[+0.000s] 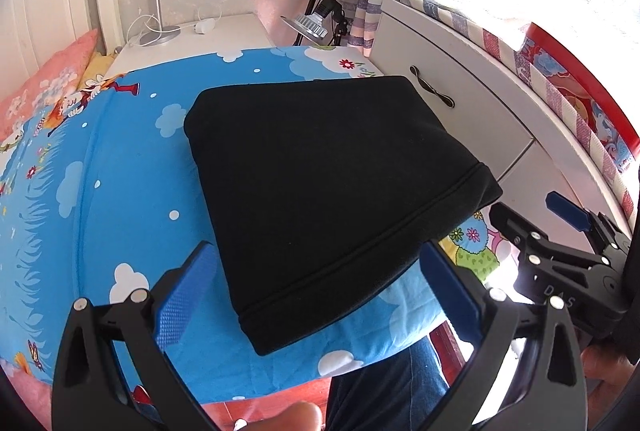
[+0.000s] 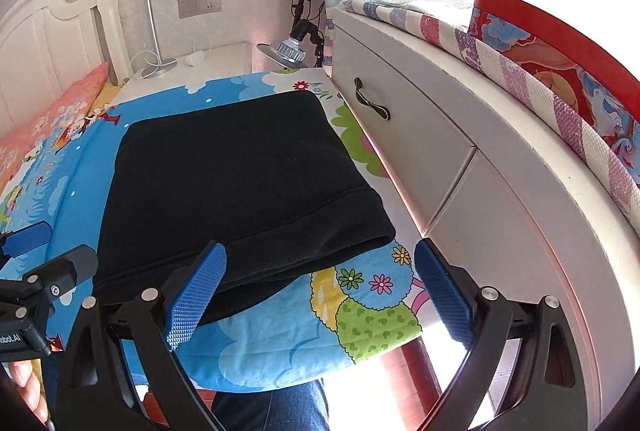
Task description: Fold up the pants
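Observation:
The black pants (image 1: 320, 183) lie folded into a thick rectangle on the blue cartoon bedsheet (image 1: 120, 167), near the bed's corner. My left gripper (image 1: 320, 295) is open just in front of the near folded edge, nothing between its blue pads. In the right wrist view the same black pants (image 2: 232, 175) lie ahead and to the left. My right gripper (image 2: 320, 287) stands open over the sheet's flower-patterned corner (image 2: 372, 307), its left pad beside the pants' near hem. The right gripper's body (image 1: 560, 251) shows at the right of the left wrist view.
A white cabinet with a drawer handle (image 2: 372, 103) runs close along the bed's right side. A pink pillow (image 1: 48, 83) lies at the headboard. A nightstand (image 1: 200, 39) with a lamp stands behind the bed. A person's jeans-clad leg (image 2: 276, 407) is at the bed's near edge.

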Action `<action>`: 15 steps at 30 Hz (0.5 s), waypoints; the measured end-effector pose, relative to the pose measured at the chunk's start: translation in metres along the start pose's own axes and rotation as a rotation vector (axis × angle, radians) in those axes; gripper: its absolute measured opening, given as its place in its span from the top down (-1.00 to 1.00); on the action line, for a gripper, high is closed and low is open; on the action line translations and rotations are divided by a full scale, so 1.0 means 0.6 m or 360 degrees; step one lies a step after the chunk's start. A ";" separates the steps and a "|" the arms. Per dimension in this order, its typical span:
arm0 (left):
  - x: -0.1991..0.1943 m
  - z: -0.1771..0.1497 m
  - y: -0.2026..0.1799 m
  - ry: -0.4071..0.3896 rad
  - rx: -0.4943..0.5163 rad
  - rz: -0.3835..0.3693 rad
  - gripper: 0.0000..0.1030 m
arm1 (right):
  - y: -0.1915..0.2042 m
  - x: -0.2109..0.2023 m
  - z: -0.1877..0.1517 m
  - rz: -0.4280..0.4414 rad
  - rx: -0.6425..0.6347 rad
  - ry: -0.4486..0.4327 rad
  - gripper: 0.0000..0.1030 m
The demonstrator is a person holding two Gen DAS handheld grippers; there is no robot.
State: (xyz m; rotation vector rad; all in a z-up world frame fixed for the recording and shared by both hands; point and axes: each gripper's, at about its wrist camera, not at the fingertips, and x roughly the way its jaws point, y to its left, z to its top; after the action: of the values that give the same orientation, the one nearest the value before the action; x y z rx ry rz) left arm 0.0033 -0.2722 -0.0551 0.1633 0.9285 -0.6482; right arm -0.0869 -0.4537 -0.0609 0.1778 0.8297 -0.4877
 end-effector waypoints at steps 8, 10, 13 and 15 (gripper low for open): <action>0.000 0.005 0.000 -0.0009 0.0015 0.0014 -0.96 | -0.002 0.002 0.000 0.0000 0.0005 0.0002 -0.78; 0.000 0.006 0.001 -0.0011 0.0015 0.0010 -0.96 | -0.003 0.003 0.001 0.0000 0.0010 0.0004 -0.78; 0.000 0.008 -0.002 -0.0012 0.0015 0.0012 -0.96 | -0.003 0.003 0.002 -0.0001 0.0011 0.0005 -0.78; 0.000 0.008 -0.002 -0.0014 0.0015 0.0010 -0.96 | -0.003 0.003 0.002 0.0000 0.0013 0.0005 -0.78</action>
State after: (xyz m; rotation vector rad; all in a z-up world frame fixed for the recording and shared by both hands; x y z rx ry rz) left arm 0.0058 -0.2754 -0.0519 0.1715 0.9160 -0.6474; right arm -0.0860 -0.4564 -0.0613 0.1860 0.8307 -0.4911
